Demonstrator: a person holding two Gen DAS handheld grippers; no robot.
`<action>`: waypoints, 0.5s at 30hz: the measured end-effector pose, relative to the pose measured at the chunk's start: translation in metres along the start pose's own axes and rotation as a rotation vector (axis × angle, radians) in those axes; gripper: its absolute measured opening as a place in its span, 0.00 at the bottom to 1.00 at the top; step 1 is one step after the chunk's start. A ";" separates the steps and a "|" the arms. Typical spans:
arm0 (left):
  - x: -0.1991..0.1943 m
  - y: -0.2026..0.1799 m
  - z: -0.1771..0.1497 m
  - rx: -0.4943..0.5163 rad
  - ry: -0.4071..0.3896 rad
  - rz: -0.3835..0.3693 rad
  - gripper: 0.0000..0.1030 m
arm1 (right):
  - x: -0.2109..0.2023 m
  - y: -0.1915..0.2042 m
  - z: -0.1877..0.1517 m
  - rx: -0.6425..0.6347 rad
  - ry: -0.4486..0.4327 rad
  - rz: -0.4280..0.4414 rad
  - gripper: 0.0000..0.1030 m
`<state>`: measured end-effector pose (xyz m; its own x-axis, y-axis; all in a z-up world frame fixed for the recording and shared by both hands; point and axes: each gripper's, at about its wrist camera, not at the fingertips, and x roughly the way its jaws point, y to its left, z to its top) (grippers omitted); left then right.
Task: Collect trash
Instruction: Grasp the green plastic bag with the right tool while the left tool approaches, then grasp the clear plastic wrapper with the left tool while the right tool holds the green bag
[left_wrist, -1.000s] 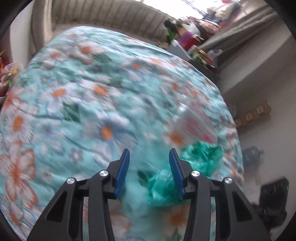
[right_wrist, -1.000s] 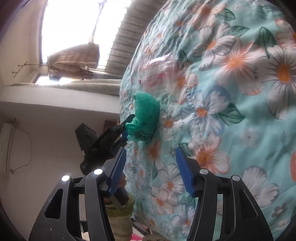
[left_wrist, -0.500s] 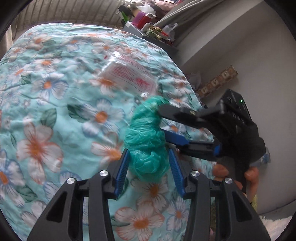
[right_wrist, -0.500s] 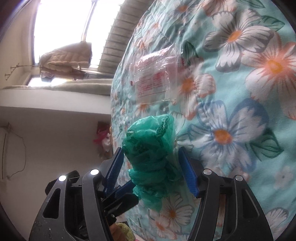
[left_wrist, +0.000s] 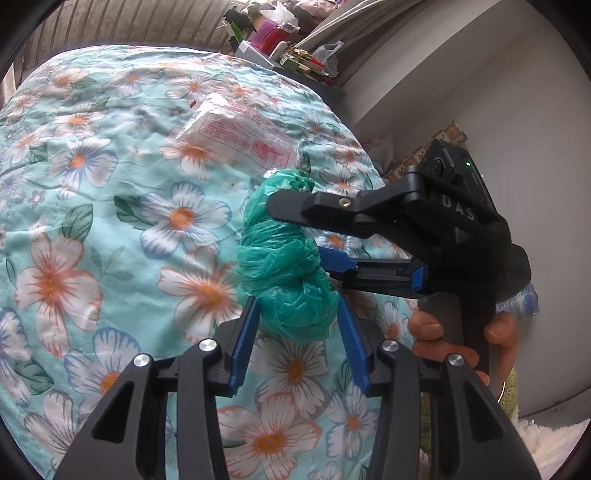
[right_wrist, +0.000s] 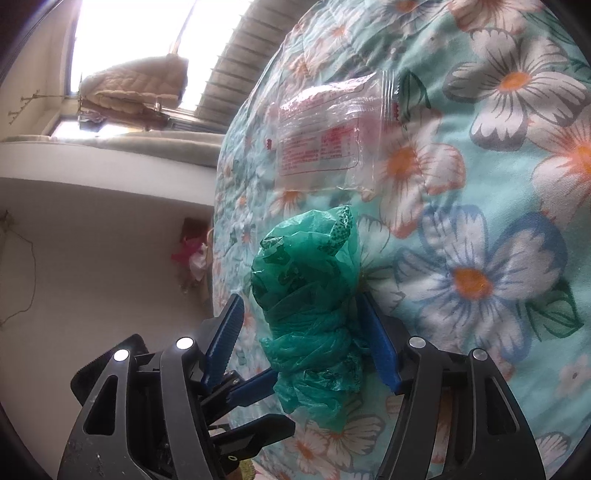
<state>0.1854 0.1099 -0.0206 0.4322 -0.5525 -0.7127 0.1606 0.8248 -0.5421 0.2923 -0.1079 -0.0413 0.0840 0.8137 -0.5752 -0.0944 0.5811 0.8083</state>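
A crumpled green plastic bag (left_wrist: 284, 273) lies on the floral bedspread (left_wrist: 110, 184) near its edge. My left gripper (left_wrist: 297, 306) is open, and the bag's near end sits between its blue pads. My right gripper (left_wrist: 295, 230) reaches in from the right and straddles the bag's middle, one finger above it and one behind. In the right wrist view the green bag (right_wrist: 310, 295) fills most of the gap of my open right gripper (right_wrist: 301, 301), with a slit left at the left pad. The left gripper (right_wrist: 284, 398) shows at lower left. Beyond lies a clear wrapper (left_wrist: 236, 140) (right_wrist: 325, 136) with red print.
A person's hand (left_wrist: 428, 332) holds the right gripper's handle. The bed's edge drops to the floor on the right, along a grey wall (left_wrist: 443, 92). A cluttered shelf (left_wrist: 288, 40) stands past the bed. A folded quilt (right_wrist: 136, 85) lies by the bright window.
My left gripper swung right across the bed until the green bag came between its fingers. My right gripper moved forward over the bag. Neither has closed on it.
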 end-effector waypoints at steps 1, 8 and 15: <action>-0.001 -0.001 -0.001 0.005 0.001 -0.003 0.41 | 0.004 0.003 0.001 -0.013 0.005 -0.010 0.58; -0.021 -0.005 -0.005 0.031 -0.016 -0.061 0.41 | 0.010 -0.001 -0.002 -0.032 0.040 -0.019 0.37; -0.034 0.016 0.018 -0.050 -0.072 -0.055 0.41 | -0.020 -0.021 -0.017 -0.009 0.024 -0.006 0.37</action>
<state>0.1895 0.1441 0.0036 0.4872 -0.5849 -0.6485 0.1421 0.7858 -0.6019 0.2761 -0.1361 -0.0494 0.0612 0.8101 -0.5831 -0.1034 0.5862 0.8036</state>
